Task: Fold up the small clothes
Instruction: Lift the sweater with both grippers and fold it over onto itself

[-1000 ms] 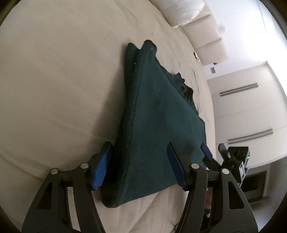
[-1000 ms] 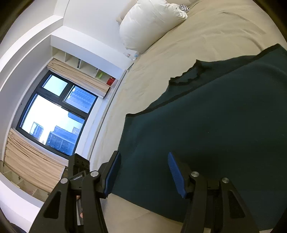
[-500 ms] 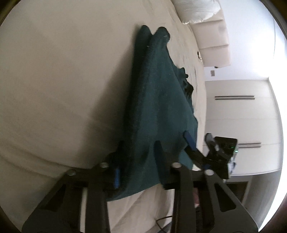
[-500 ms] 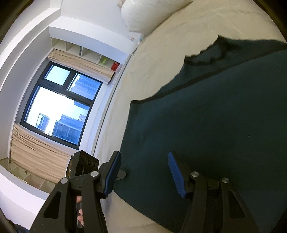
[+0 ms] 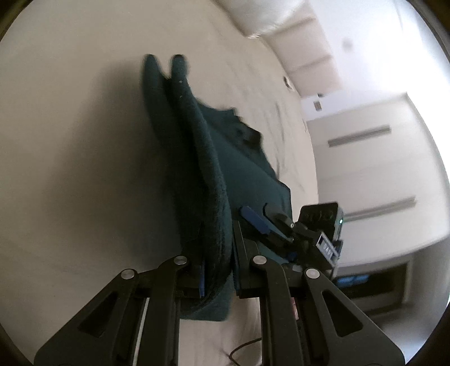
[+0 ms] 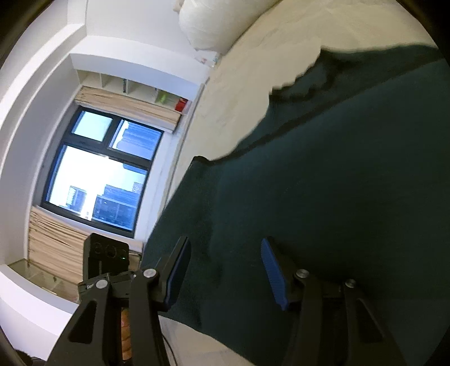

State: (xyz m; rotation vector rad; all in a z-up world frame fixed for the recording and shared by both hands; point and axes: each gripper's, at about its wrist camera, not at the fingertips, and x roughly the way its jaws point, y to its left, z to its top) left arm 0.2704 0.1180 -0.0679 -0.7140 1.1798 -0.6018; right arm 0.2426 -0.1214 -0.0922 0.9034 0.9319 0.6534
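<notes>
A dark teal garment (image 5: 197, 157) lies on the beige bed (image 5: 70, 140). My left gripper (image 5: 218, 270) is shut on the garment's near folded edge, which bunches up between the two fingers. In the right wrist view the same garment (image 6: 337, 183) spreads flat across the bed (image 6: 247, 84). My right gripper (image 6: 225, 267) is open, its blue pads apart over the garment's near edge with cloth between them, not pinched. The right gripper also shows in the left wrist view (image 5: 261, 222), beside the left one.
A white pillow (image 6: 208, 25) lies at the head of the bed. A window (image 6: 98, 171) and wall shelves (image 6: 132, 87) stand beyond the bed's left edge. White wardrobe doors (image 5: 374, 169) stand on the other side.
My left gripper has gone from open to shut on the garment's near edge, and the cloth has bunched up. My right gripper stays open over the near edge.
</notes>
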